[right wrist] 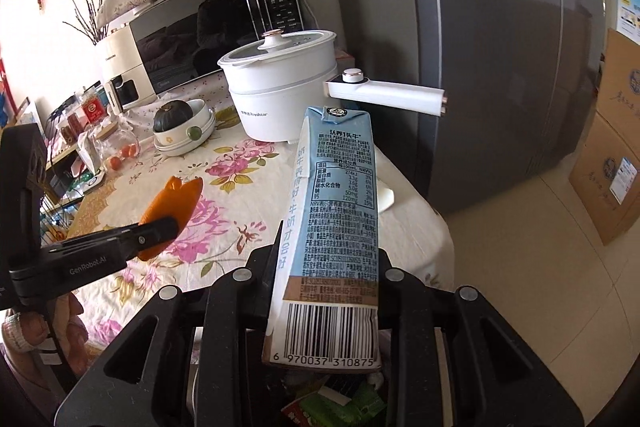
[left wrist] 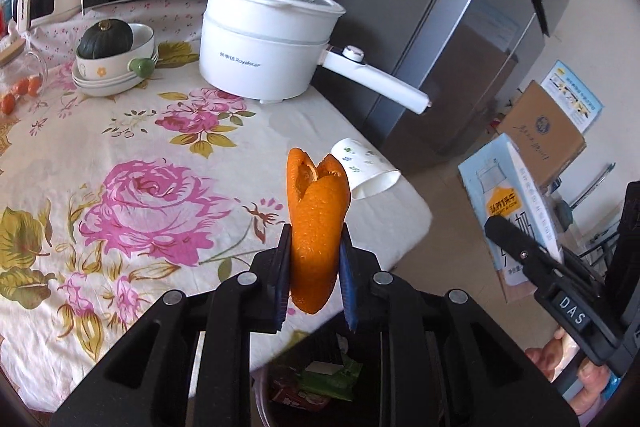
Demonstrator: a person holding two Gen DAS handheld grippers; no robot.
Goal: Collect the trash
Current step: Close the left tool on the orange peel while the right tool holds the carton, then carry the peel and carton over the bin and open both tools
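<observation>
Curled bright orange peel (left wrist: 316, 227) clamped upright in left gripper (left wrist: 316, 247), tall pale-blue milk carton (right wrist: 336, 227) pinched by right gripper (right wrist: 328, 251), bin with wrappers (left wrist: 320, 383) below both

The left gripper (left wrist: 316, 259) holds an orange peel (left wrist: 316, 227) upright between its pads, above the near edge of the table (left wrist: 120, 131). To its right, the right gripper (right wrist: 328, 267) holds a milk carton (right wrist: 336, 211) upright. Below both sits a bin (left wrist: 316, 387) with wrappers in it. On the table, a paper cup (left wrist: 364, 167) lies on its side near the right edge; behind it stands a pot (left wrist: 264, 39), with stacked bowls (left wrist: 116, 67) to its left and a fridge (left wrist: 472, 39) to its right
</observation>
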